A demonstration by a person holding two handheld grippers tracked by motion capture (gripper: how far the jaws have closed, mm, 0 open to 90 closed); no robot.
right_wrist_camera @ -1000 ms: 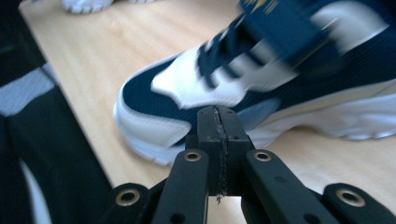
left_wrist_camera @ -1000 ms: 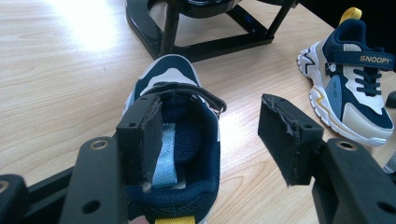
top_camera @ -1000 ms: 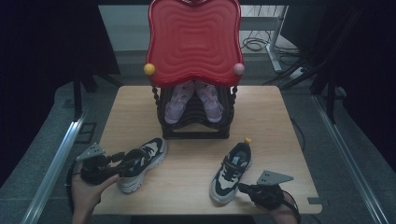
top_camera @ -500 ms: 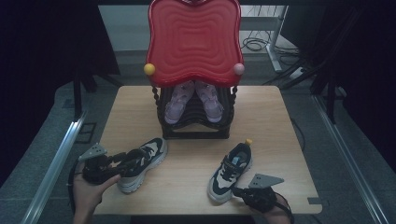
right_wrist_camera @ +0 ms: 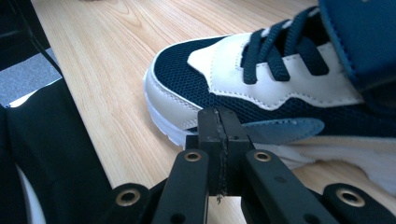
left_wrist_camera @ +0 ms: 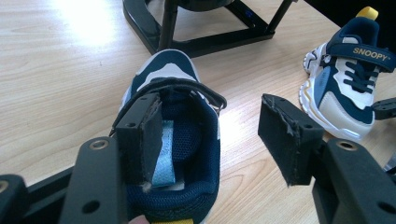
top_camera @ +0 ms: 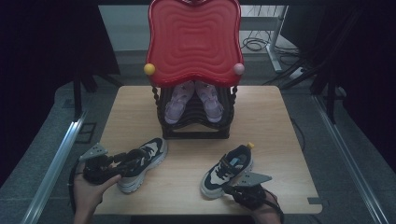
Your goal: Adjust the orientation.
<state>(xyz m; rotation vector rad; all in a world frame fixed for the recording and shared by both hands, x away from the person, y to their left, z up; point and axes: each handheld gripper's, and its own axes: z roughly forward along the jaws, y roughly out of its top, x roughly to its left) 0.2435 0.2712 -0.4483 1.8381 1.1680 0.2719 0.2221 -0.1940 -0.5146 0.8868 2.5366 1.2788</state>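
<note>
Navy sneaker (left_wrist_camera: 170, 154) astride gaping left tool (left_wrist_camera: 219, 135); right tool (right_wrist_camera: 219, 135) closed, seemingly empty.

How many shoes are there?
4. One navy-and-white sneaker lies near the table's left front at the left gripper, another right front. Two pink shoes sit in the black rack under its red top. More may hide inside.

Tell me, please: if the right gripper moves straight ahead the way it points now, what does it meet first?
Most likely the navy and white shoe. The right gripper, jaws shut, points at its white sole edge near the toe, very close; whether it touches already is unclear.
</note>
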